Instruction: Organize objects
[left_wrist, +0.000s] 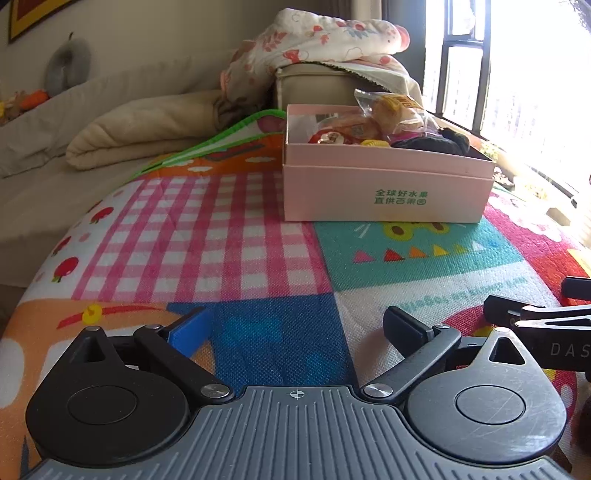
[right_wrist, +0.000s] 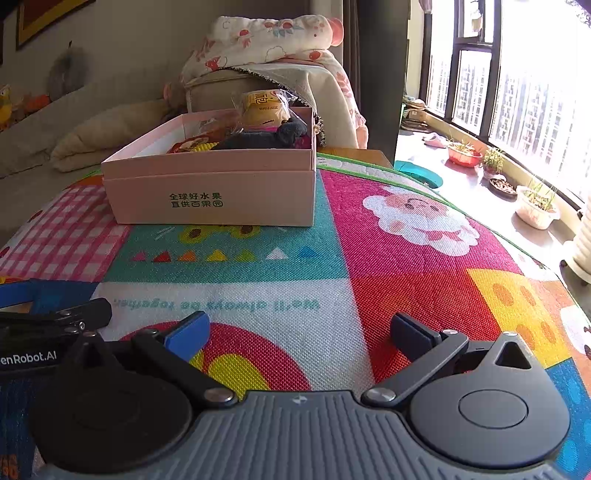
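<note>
A pink cardboard box (left_wrist: 388, 192) with green Chinese print stands on the colourful play mat (left_wrist: 221, 236), ahead of both grippers. It holds a wrapped yellow snack (left_wrist: 395, 110), a dark plush toy (left_wrist: 439, 142), a red packet (left_wrist: 328, 137) and a small yellow item. The box also shows in the right wrist view (right_wrist: 221, 192), with the snack (right_wrist: 264, 109) and plush (right_wrist: 266, 138) inside. My left gripper (left_wrist: 295, 325) is open and empty, low over the mat. My right gripper (right_wrist: 301, 332) is open and empty beside it.
A beige sofa with a folded cream blanket (left_wrist: 140, 136) lies at left. A floral quilt (right_wrist: 273, 40) is draped over a beige stool behind the box. A windowsill with plant pots (right_wrist: 535, 206) runs along the right. The mat's edge drops off right.
</note>
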